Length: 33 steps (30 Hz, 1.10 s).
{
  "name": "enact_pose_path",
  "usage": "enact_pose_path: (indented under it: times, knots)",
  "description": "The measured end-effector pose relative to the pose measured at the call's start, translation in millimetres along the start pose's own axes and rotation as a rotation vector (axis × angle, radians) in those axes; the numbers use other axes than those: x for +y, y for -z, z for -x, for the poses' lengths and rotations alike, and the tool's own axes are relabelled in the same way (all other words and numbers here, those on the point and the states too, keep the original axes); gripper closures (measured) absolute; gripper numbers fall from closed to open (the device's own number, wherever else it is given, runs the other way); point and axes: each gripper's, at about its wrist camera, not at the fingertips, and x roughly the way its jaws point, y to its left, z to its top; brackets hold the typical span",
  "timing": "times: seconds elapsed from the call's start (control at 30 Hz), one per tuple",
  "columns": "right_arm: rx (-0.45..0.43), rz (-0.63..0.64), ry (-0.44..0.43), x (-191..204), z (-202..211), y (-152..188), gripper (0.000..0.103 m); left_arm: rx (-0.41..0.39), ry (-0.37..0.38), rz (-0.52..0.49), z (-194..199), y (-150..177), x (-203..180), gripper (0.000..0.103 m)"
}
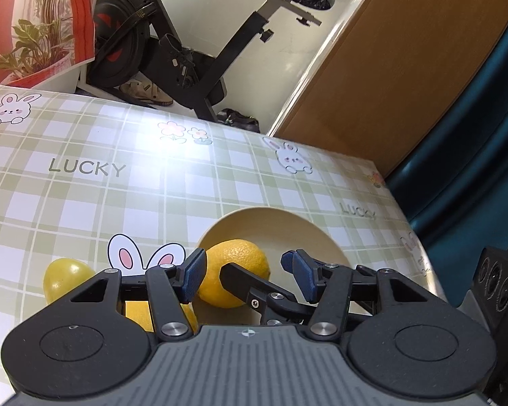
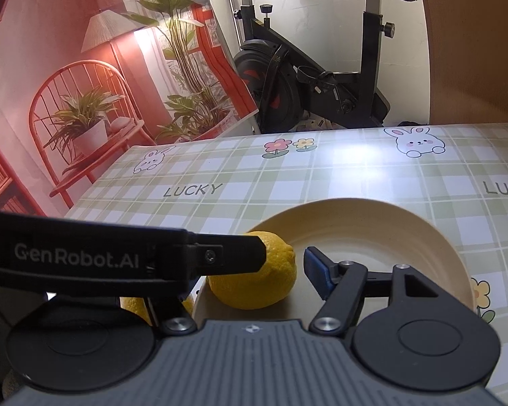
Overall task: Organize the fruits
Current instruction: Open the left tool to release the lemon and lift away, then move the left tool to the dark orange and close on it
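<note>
Left gripper [image 1: 244,270] sits low over the table, tilted, its blue-padded jaws spread wide and released. Off its left finger lies a pale yellow fruit [image 1: 66,279] on the checked cloth [image 1: 84,203]; beneath that finger a second lemon [image 1: 142,314] shows partly. Ahead between the jaws, a lemon [image 1: 235,272] rests on the near-left rim of the cream plate [image 1: 288,226], touching the left pad. Right gripper [image 2: 288,265] hovers level over the plate, jaws released beside the lemon. Cloth reads "LUCKY"; the black finger crossing the right view reads "GenRobot.AI"
</note>
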Motion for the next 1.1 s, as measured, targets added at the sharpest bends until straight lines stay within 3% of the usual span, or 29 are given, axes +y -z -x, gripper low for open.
enact_pose_path:
  times: [0.2, 0.43, 0.83, 1.1]
  knots:
    - [-0.072, -0.021, -0.007, -1.5, 39.2, 3.3, 0.032, -0.089, 0.022, -0.013, 53.9, 7.0, -7.4, 0.045]
    - [-0.085, 0.058, 0.008, 14.5, 85.0, 34.1, 0.032, -0.092, -0.045, -0.021, 96.2, 46.1, -6.1, 0.045]
    - [0.101, 0.23, -0.047, 48.9, 116.5, 98.7, 0.032, -0.021, -0.031, -0.024, 115.3, 108.9, -3.8, 0.045]
    - [0.207, 0.338, -0.085, 70.6, 115.3, 126.1, 0.033, 0.024, -0.016, -0.002, 109.3, 123.2, 3.8, 0.045]
